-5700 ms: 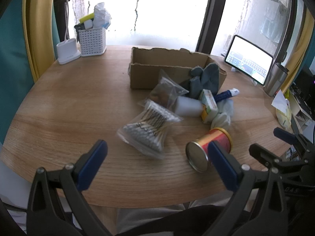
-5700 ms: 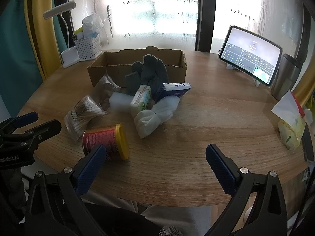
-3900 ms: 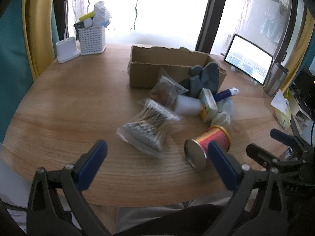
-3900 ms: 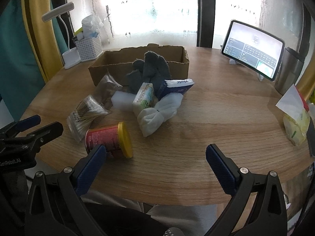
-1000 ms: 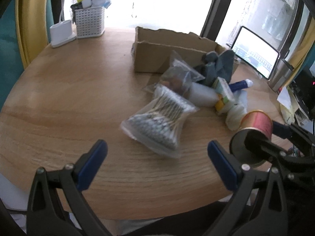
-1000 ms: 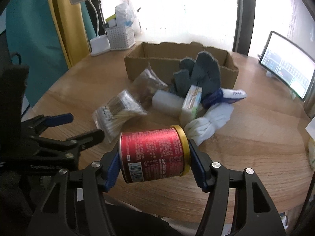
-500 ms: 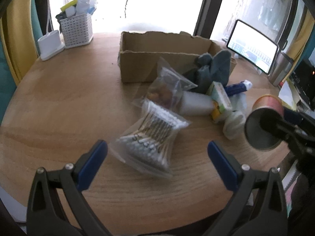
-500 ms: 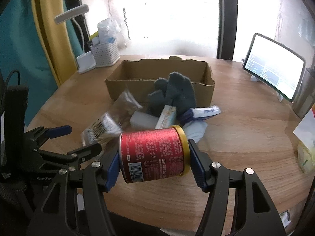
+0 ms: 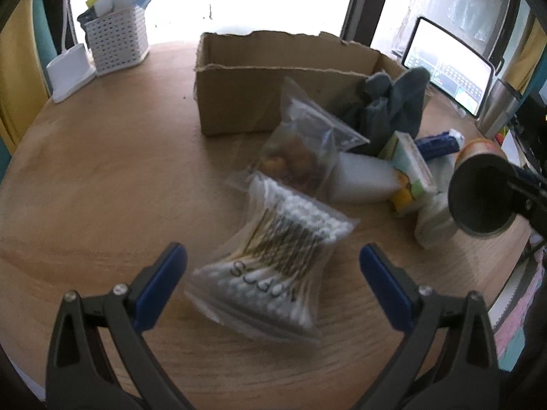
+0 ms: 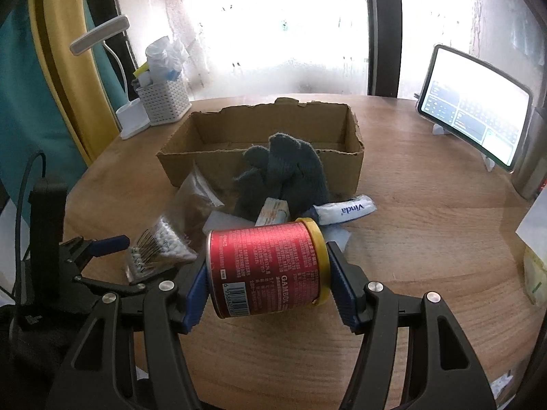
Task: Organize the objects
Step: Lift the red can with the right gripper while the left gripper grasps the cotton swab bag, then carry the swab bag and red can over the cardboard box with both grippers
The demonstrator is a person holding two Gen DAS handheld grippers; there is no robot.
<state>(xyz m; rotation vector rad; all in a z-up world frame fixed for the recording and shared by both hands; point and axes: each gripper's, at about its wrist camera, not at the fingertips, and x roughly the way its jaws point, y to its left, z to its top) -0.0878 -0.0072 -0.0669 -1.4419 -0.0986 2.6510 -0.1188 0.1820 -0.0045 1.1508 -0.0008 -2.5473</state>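
My right gripper (image 10: 268,288) is shut on a red can with a yellow lid (image 10: 266,268), held sideways above the table in front of the pile. The can's dark bottom shows at the right in the left wrist view (image 9: 480,196). My left gripper (image 9: 271,280) is open, its jaws either side of a clear bag of cotton swabs (image 9: 273,273), just short of it. Behind lie a snack bag (image 9: 301,150), a white block (image 9: 362,179), a small carton (image 9: 410,167), grey gloves (image 10: 283,171) and a Vinda tissue pack (image 10: 345,210). An open cardboard box (image 10: 259,143) stands behind them.
A white basket (image 10: 164,100) and a lamp base (image 10: 131,116) stand at the back left. A tablet on a stand (image 10: 475,106) and a steel tumbler (image 9: 497,109) are at the back right. A yellowish packet (image 10: 535,278) lies at the right edge.
My right gripper closed on the red can and has lifted it off the table toward the box. My left gripper has moved forward up to the cotton swab bag.
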